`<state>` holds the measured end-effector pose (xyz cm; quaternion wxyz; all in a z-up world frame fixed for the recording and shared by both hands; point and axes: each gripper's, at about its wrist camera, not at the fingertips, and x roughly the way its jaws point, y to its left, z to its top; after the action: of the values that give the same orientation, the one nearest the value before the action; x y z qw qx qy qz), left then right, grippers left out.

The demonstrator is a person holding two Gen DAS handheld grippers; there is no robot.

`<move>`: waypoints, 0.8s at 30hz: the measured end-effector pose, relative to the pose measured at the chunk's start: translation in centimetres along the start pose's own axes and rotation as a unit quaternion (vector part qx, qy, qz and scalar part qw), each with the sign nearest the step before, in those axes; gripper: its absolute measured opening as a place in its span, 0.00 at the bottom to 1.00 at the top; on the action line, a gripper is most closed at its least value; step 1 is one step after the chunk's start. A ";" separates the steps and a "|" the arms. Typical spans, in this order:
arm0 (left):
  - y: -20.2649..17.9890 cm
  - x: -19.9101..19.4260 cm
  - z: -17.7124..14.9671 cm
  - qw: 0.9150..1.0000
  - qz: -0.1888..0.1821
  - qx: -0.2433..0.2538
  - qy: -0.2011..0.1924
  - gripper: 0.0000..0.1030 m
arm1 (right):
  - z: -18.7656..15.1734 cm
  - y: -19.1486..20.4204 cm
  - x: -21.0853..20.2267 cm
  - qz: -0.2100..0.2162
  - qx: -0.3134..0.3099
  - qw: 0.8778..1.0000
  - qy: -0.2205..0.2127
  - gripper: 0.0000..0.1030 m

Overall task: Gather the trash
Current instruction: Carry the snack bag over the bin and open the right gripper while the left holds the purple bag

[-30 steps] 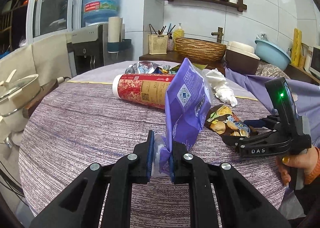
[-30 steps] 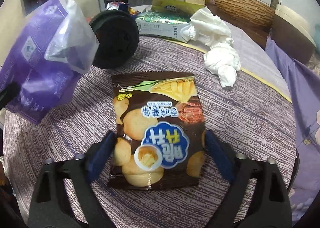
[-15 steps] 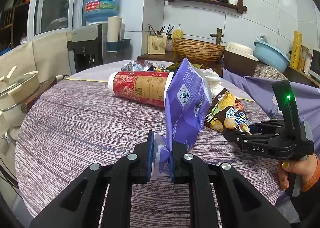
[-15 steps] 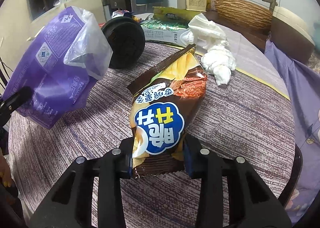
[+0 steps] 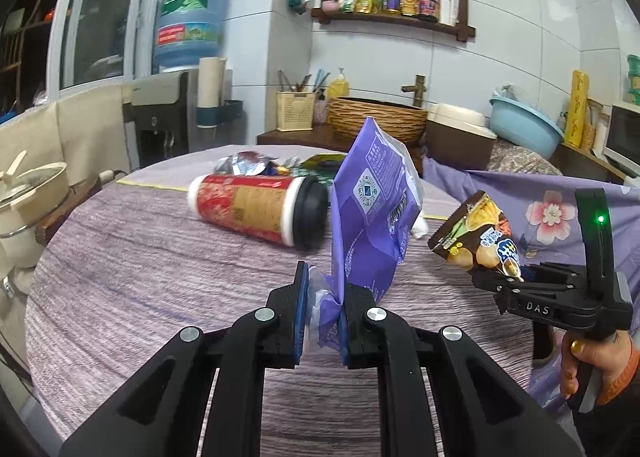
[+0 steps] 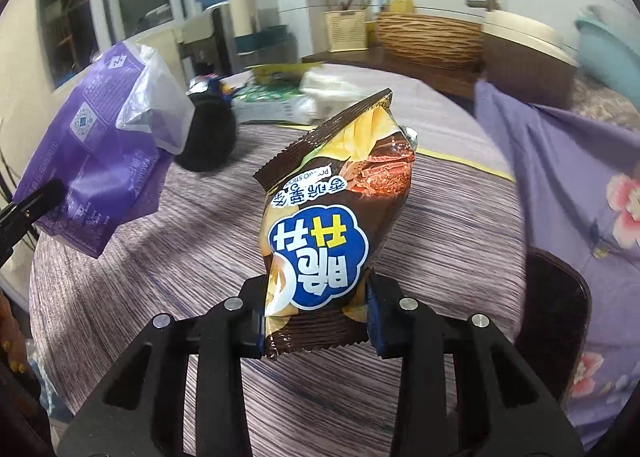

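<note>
left gripper [image 5: 323,309]: jaws clenched on purple bag [image 5: 372,213].
right gripper [image 6: 316,321]: jaws just closed on chip packet [image 6: 336,217], now lifted off bench [image 6: 168,257].
remaining: red canister [image 5: 256,209], centre frame.

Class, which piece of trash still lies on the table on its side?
The red cup with the black lid; the purple bag and chip bag are held up in grippers.

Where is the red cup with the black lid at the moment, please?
In the left wrist view, the red cup lies on its side on the round table, left of the purple bag held in the left tongs, with foil wrappers just behind.
</note>
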<state>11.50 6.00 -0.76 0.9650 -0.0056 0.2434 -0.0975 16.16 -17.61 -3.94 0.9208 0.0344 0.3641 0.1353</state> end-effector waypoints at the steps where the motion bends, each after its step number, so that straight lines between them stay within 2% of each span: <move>1: -0.4 0.0 0.0 1.000 -0.004 0.002 -0.001 0.13 | -0.2 -0.6 -0.2 -0.003 0.006 1.000 -0.002 0.36; 14: -9.2 2.6 1.2 0.996 -0.080 0.046 0.003 0.13 | -3.6 -10.8 -4.5 -0.068 0.099 0.992 -0.031 0.36; 24: -17.7 5.0 1.7 0.983 -0.154 0.098 0.011 0.13 | -6.8 -18.4 -5.3 -0.128 0.164 0.978 -0.029 0.36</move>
<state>13.33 -12.38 -0.60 0.9314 0.0525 0.2399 -0.2687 11.95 -37.03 -8.35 0.9223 0.1422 0.3563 -0.0460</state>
